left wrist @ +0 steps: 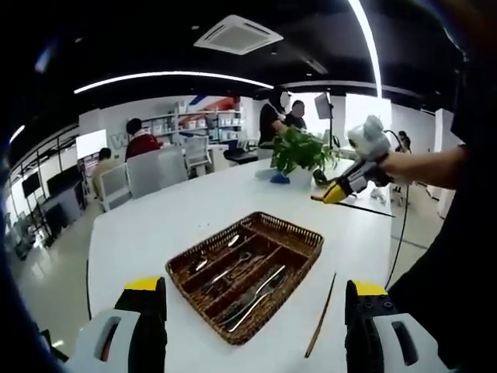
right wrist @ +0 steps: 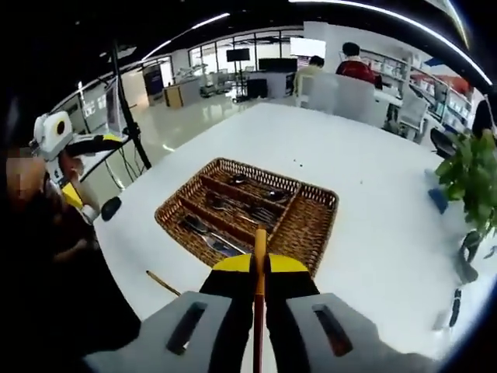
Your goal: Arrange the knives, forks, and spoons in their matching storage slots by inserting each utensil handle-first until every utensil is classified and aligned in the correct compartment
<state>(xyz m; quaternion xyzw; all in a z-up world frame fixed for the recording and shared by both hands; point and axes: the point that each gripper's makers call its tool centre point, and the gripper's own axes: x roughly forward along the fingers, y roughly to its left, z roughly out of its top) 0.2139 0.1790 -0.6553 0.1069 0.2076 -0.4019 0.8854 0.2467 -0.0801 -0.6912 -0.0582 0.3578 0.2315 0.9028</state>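
The right gripper (right wrist: 260, 268) is clenched on a chopstick (right wrist: 259, 250); the left gripper (left wrist: 252, 299) is released. The wicker tray (right wrist: 311, 225) sits at twelve o'clock, cutlery slotted inside. A second chopstick (left wrist: 320, 315) at its four o'clock could roll off if nudged.

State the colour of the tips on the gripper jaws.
Yellow, on black jaws; clearest in the right gripper view, on the right gripper shut on a thin brown wooden stick.

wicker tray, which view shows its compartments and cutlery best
The left gripper view: the wicker tray lies unobstructed between the open left claw, its dividers and the cutlery plain. In the right gripper view the tray shows too, but the right claw, shut on a chopstick, covers its near edge.
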